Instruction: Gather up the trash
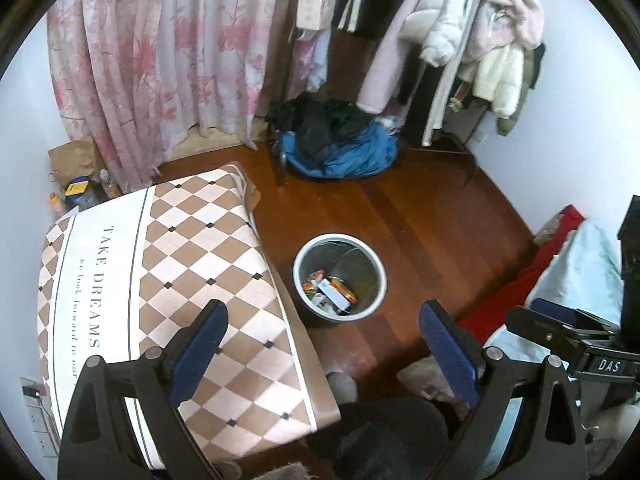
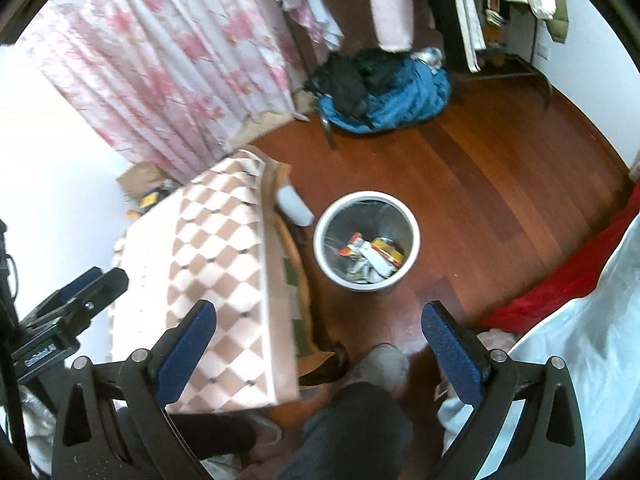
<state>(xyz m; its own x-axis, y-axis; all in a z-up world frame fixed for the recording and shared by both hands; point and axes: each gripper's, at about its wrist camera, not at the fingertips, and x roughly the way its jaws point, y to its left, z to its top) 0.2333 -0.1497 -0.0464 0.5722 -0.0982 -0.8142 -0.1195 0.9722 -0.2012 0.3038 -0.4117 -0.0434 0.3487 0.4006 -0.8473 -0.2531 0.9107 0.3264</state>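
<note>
A round grey trash bin (image 1: 376, 268) stands on the wooden floor beside a low table; it also shows in the right wrist view (image 2: 412, 236). Colourful wrappers and a white packet (image 1: 330, 290) lie in its bottom, also visible in the right wrist view (image 2: 372, 258). My left gripper (image 1: 324, 324) is open and empty, held high above the table edge and bin. My right gripper (image 2: 318, 326) is open and empty, above the floor just in front of the bin. The right gripper's body shows at the right of the left wrist view (image 1: 568, 340).
The table has a brown-and-white checked cloth (image 1: 192, 280). A blue and black clothes pile (image 1: 340, 140) lies on the floor under hanging coats (image 1: 460, 32). Pink floral curtains (image 1: 160, 60) hang at the back. A red and pale-blue bed edge (image 2: 560, 292) is on the right. The person's legs and feet (image 2: 376, 364) are below.
</note>
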